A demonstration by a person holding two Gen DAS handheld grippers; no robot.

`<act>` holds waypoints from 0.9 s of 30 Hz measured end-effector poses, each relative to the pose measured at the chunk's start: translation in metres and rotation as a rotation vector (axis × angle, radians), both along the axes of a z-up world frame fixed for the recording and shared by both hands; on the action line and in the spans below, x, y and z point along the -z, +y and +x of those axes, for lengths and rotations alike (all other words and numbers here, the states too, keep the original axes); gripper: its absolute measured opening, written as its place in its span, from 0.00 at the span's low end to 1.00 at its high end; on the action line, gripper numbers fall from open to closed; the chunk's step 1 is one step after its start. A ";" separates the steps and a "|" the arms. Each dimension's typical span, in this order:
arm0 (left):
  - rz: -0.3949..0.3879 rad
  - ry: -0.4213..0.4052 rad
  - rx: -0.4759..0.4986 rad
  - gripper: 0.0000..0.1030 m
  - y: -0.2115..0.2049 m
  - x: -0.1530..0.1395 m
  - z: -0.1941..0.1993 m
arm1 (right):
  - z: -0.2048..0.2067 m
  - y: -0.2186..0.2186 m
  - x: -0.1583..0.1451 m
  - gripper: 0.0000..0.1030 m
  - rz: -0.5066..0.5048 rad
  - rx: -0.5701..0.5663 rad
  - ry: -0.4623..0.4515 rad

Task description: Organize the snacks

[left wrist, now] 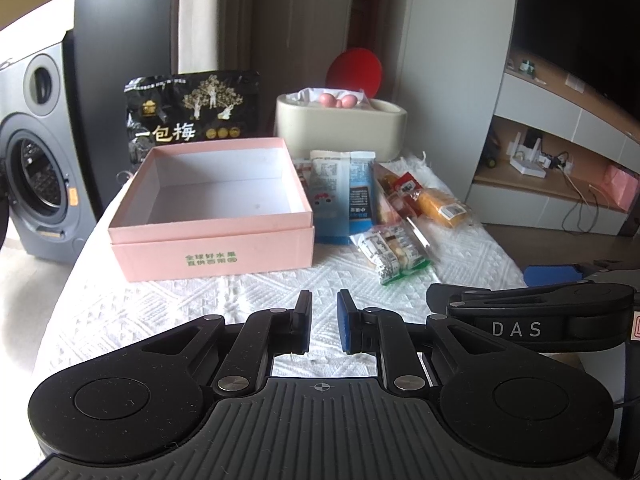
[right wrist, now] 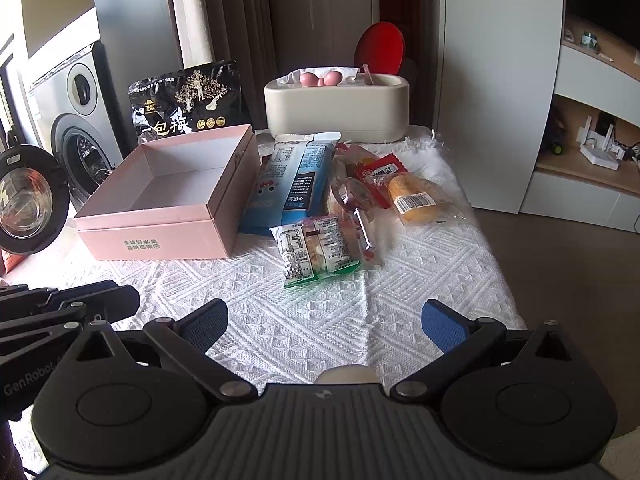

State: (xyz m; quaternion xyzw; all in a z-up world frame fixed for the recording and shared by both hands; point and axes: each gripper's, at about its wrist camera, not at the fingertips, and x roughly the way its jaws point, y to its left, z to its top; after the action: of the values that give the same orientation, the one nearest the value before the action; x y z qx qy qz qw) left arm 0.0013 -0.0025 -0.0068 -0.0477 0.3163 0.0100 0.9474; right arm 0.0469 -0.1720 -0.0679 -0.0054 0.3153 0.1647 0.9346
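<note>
- Snacks (right wrist: 320, 216) piled on white cloth (right wrist: 280, 320), just right of empty pink box (left wrist: 212, 236).
- Left gripper (left wrist: 324, 320) jaws narrow, nearly together, holding nothing, above bare cloth.
- Right gripper (right wrist: 324, 324) jaws wide, empty, near green-edged packet (right wrist: 316, 252).

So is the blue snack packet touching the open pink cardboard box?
Touching: in the right wrist view the blue snack packet leans against the pink cardboard box, no gap visible.

A pale pink box (left wrist: 212, 216) with green lettering and white inside sits on a white diamond-textured cloth (left wrist: 280, 292), beside a blue-and-white packet (left wrist: 344, 196), an orange snack (left wrist: 442, 204) and a black, gold-printed bag (left wrist: 192, 112).
</note>
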 end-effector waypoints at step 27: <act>-0.003 0.016 -0.002 0.17 -0.002 0.005 -0.001 | 0.001 0.000 0.003 1.00 -0.004 0.002 0.009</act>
State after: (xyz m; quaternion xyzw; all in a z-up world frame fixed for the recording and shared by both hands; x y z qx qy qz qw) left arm 0.0003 -0.0048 -0.0117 -0.0493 0.3236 0.0110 0.9448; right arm 0.0474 -0.1720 -0.0706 -0.0061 0.3197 0.1634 0.9333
